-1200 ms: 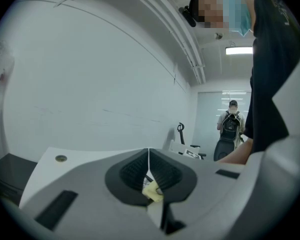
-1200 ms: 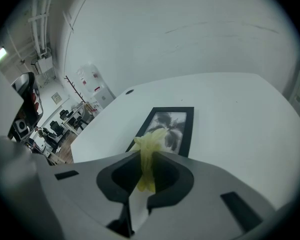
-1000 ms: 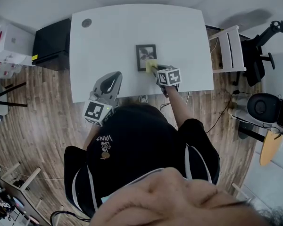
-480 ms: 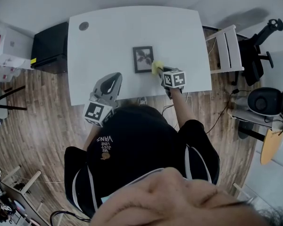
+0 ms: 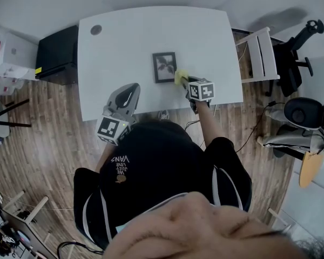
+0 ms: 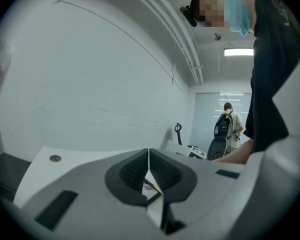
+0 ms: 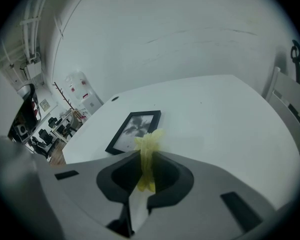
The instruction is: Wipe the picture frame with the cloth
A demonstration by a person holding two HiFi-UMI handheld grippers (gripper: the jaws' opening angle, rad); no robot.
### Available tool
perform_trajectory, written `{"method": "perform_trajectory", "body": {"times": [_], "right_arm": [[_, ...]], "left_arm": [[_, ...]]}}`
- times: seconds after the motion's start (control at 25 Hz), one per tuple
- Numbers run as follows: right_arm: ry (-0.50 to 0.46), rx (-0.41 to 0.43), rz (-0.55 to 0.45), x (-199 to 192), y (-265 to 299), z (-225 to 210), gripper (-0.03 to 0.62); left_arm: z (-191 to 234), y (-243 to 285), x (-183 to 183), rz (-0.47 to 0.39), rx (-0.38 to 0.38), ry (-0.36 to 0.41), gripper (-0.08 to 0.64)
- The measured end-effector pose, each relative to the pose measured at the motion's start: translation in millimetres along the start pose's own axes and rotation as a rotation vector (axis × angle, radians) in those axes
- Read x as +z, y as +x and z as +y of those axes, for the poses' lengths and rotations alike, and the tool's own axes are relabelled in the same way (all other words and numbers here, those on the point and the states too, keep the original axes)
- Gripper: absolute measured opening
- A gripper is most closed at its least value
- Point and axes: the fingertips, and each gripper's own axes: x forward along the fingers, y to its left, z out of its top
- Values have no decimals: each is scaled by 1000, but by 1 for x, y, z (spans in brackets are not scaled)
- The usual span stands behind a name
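fingers (image 7: pixel 173 177) of right gripper (image 7: pixel 146 159) tight on cloth (image 7: pixel 149 141) beside picture frame (image 7: pixel 131 130)

table: white, large bare top (image 5: pixel 129 36)
grommet: grey, round, table's far left corner (image 5: pixel 96 30)
cabinet: black, just beside table's left edge (image 5: pixel 56 52)
white chair: by table's right edge (image 5: pixel 260 53)
office chair: black, right of white chair (image 5: pixel 292 63)
floor: wood planks (image 5: pixel 43 144)
person: wears backpack, far off (image 6: pixel 226 126)
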Motion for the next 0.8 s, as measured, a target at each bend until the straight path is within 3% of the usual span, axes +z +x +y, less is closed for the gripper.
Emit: {"method": "perform_trajectory", "body": {"times": [0.48,0.8], "right_arm": [[-27,4,-122,36,-11,22,44],[-77,3,-307,77,-36,47,44]], "left_arm": [[2,-3,1,1,-38,3,17],[5,-1,3,2,-77,6,17]]}}
